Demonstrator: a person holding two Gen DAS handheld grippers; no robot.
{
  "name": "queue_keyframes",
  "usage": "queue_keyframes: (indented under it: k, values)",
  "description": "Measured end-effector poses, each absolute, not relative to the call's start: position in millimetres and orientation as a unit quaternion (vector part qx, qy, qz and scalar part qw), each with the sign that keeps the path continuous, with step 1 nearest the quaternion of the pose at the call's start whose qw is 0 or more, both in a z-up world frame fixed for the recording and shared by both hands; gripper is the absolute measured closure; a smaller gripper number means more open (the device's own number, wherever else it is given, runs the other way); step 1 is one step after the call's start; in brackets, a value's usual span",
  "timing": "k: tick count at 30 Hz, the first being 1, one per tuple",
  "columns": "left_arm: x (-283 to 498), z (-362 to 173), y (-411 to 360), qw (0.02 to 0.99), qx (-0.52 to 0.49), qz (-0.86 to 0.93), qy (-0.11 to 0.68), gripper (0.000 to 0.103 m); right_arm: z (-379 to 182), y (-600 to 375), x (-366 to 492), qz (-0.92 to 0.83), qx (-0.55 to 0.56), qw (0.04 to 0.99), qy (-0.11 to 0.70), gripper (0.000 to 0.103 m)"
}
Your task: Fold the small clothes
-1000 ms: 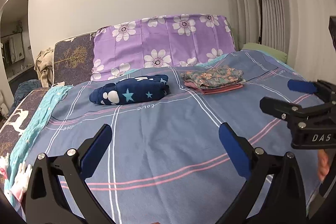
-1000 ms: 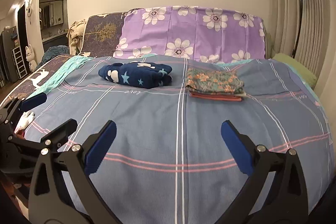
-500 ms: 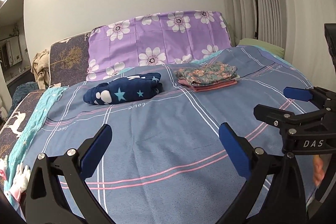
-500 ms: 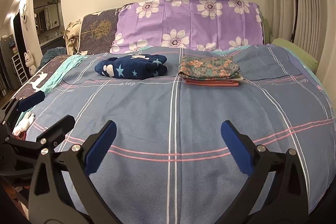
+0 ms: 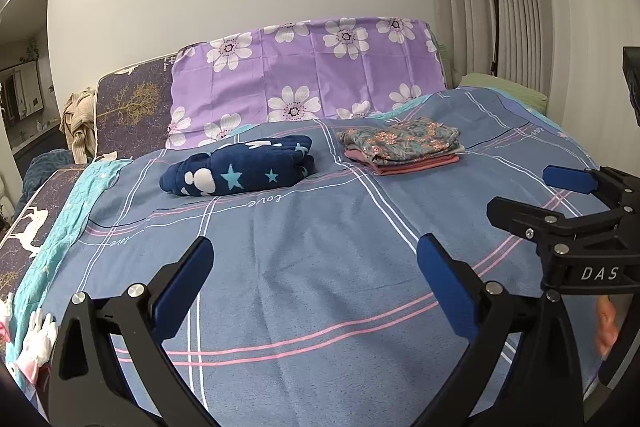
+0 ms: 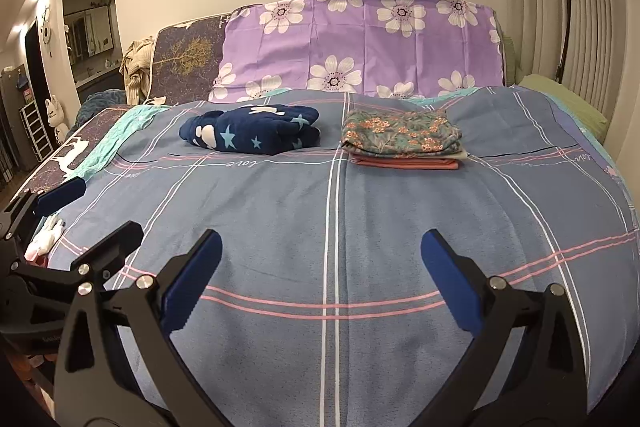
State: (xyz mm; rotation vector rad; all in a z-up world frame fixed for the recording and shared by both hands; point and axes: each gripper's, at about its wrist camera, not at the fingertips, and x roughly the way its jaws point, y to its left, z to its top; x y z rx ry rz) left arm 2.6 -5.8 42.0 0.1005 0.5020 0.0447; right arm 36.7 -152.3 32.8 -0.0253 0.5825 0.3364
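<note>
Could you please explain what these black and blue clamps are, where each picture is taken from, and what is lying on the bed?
There is no robot here: a person holds a two-fingered gripper in each hand, each carrying a wide-angle camera looking along its fingers. One picture comes from the left gripper, the other from the right gripper. Each also glimpses the other at its edge. Both are open and hold nothing. On the blue plaid bedspread lie a bundled navy star-print garment and, beside it, a neat stack of folded clothes with a floral piece on top. Purple flowered pillows stand behind.
</note>
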Motion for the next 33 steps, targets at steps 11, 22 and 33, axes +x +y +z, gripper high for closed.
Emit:
queue_keyframes:
  k: [11,22,33]
  values:
    - [2,42,7,0.966,0.038,0.036,0.254,0.001,31,-145,38,0.152,-0.024,0.946,0.287,0.002]
    - [1,41,14,0.966,0.024,0.036,0.255,0.001,31,-143,34,0.140,-0.032,0.948,0.283,0.002]
    - [-1,43,14,0.967,0.022,0.034,0.253,0.001,31,-144,33,0.139,-0.032,0.948,0.283,0.002]
